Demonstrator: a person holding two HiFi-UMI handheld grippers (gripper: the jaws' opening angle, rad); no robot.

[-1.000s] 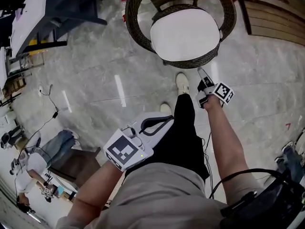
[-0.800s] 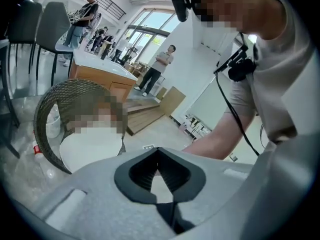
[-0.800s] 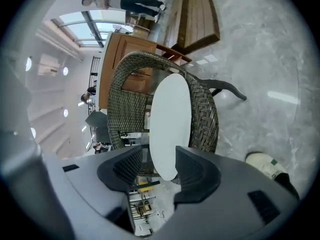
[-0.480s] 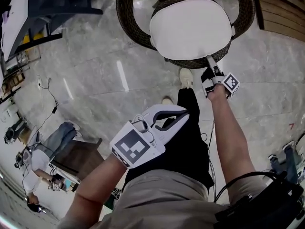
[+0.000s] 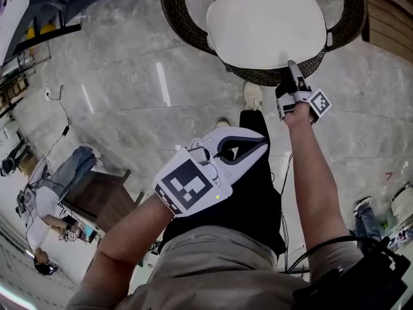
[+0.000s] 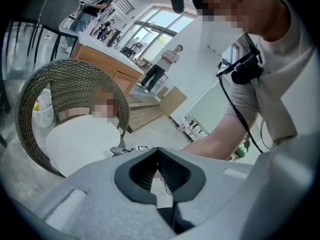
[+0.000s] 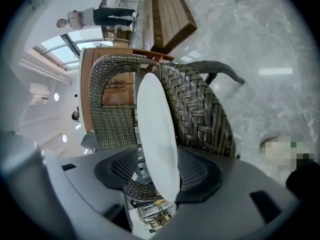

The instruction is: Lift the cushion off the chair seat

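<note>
A round white cushion (image 5: 266,21) lies on the seat of a dark wicker chair (image 5: 187,18). My right gripper (image 5: 292,65) is at the cushion's front right edge. In the right gripper view the cushion (image 7: 155,129) runs edge-on between the jaws of that gripper (image 7: 160,176), which are opening, and there is a gap at one pad. My left gripper (image 5: 263,142) hangs by the person's leg, well short of the chair. Its jaws meet at the tips with nothing between them (image 6: 159,149). The cushion (image 6: 80,144) and chair (image 6: 65,84) lie ahead of it.
The person's shoes (image 5: 253,95) stand just in front of the chair on the grey marble floor. A slatted wooden platform (image 5: 393,18) lies at the far right, a dark table frame (image 5: 58,11) at the far left. A cable (image 5: 61,118) trails across the floor. People stand at the left.
Both grippers have moved forward toward the chair. The right gripper has gone from short of the chair to the cushion's front edge. The left gripper stays shut.
</note>
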